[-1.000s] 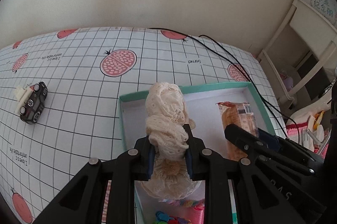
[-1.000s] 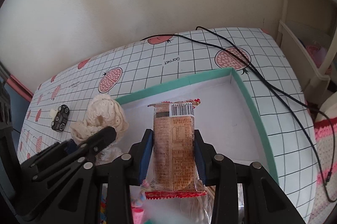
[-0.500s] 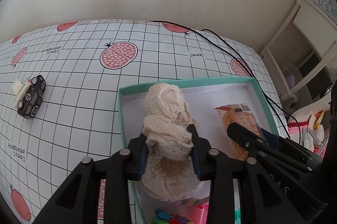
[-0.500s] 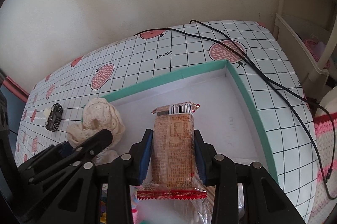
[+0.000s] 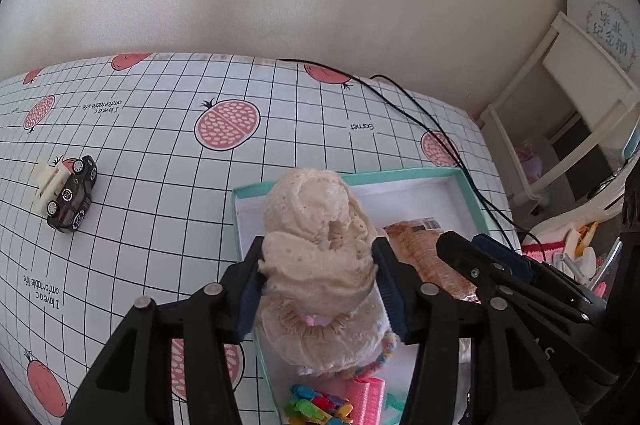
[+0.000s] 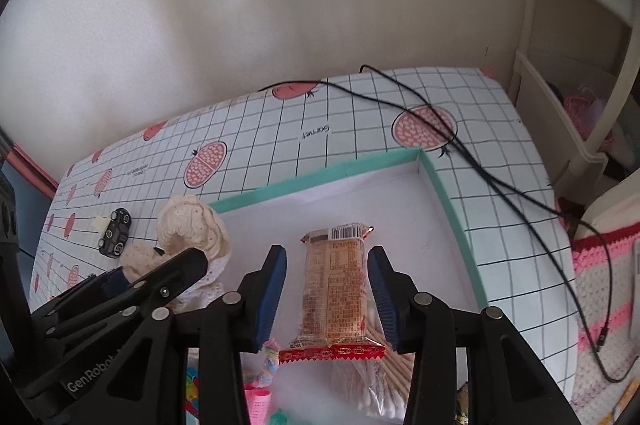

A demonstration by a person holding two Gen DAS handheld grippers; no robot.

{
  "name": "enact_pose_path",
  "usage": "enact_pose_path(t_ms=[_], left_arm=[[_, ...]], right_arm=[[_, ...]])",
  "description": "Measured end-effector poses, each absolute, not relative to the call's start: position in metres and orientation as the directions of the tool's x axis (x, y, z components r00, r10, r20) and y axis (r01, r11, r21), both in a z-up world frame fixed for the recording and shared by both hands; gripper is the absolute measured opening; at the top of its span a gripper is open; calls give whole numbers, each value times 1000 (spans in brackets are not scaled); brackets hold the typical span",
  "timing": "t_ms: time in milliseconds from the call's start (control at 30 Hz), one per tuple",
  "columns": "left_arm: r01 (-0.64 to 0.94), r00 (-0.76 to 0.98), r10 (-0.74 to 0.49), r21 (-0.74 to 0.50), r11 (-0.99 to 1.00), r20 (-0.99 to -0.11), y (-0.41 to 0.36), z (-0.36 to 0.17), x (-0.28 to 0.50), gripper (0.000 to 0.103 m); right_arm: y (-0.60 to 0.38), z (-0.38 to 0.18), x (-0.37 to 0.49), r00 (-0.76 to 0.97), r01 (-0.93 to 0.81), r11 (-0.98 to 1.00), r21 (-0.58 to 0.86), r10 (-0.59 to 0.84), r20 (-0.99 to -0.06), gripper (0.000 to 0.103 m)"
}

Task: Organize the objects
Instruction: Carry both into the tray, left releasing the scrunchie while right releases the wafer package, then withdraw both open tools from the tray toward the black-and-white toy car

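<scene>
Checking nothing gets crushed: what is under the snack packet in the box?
The snack packet lies partly on a clear bag of cotton swabs on the teal box's white floor. Whatever else lies beneath it is covered.

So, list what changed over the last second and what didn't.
The right claw opened and let go of the snack packet, which now lies in the teal box. The left claw has widened around the cream lace bundle; whether it still grips is unclear. The toy car and the black cable stayed put on the tablecloth.
</scene>
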State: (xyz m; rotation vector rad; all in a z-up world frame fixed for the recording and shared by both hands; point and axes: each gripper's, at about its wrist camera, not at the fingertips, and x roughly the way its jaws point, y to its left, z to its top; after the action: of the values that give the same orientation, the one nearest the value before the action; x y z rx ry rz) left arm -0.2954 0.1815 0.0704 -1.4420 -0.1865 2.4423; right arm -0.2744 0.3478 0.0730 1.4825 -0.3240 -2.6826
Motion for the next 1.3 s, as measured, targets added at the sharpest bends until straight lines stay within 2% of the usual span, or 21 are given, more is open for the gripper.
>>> enact_pose_path(t_ms=[333, 767, 867, 933, 1000, 1133, 1200, 1300], left_arm=[[-199, -482, 311, -244, -949, -819, 179, 84, -292, 57], [-98, -524, 167, -136, -986, -835, 159, 81, -293, 60], [-77, -528, 135, -111, -991, -839, 154, 79, -294, 62], [-65, -532, 120, -101, -993, -838, 152, 79, -294, 72], [-54, -538, 103, -88, -995, -836, 149, 80, -295, 75], [-40, -548, 86, -77, -996, -832, 146, 81, -295, 89], [-33, -549, 81, -75, -997, -832, 145, 81, -297, 92], [-23, -549, 75, -75, -997, -832, 142, 81, -297, 93]], right_arm=[[346, 86, -270, -555, -36, -978, 206, -152, -818, 46], [340, 80, -272, -531, -28, -985, 167, -127, -838, 46], [341, 78, -272, -524, -30, -987, 158, -119, -843, 51], [341, 77, -272, -520, -27, -987, 159, -123, -846, 52], [340, 77, -272, -518, -23, -988, 153, -119, -847, 58], [338, 76, -272, -517, -11, -989, 145, -118, -848, 69], [337, 75, -272, -517, -12, -990, 142, -115, -848, 76], [336, 75, -273, -514, -9, -990, 141, -117, -850, 79]])
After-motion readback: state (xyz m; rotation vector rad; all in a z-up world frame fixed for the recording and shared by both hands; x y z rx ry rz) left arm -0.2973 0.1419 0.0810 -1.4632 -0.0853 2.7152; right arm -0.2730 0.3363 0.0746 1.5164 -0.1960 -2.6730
